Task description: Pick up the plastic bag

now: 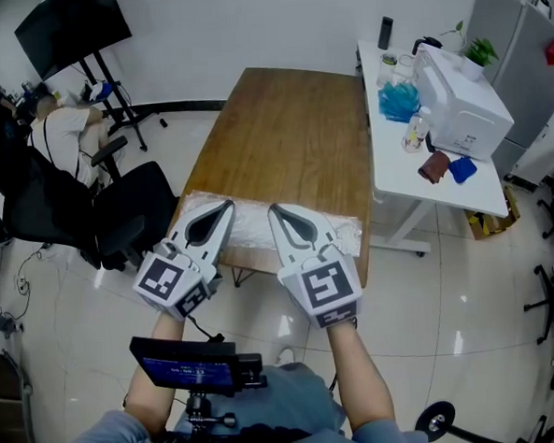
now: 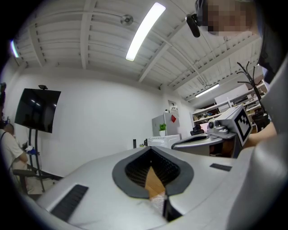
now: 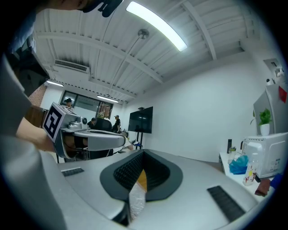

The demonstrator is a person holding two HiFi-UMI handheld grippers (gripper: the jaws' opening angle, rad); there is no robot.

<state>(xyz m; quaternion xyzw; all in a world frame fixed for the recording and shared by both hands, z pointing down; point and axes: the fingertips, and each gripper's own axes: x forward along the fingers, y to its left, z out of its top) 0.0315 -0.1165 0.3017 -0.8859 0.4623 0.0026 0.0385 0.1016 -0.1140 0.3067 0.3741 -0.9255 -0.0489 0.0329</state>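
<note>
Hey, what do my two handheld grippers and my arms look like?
The left gripper and right gripper have smooth silver-grey tongs that taper to a point around a dark, ribbed, leaf-shaped cutout. The left cube and right cube bear black square markers on white. The person wears blue-grey sleeves that leave the forearms bare.

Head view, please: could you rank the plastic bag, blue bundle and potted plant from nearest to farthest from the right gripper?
1. plastic bag: wooden table's near edge, at the right gripper tips.
2. blue bundle: white desk, right.
3. potted plant: far right, beyond the desk.
</note>
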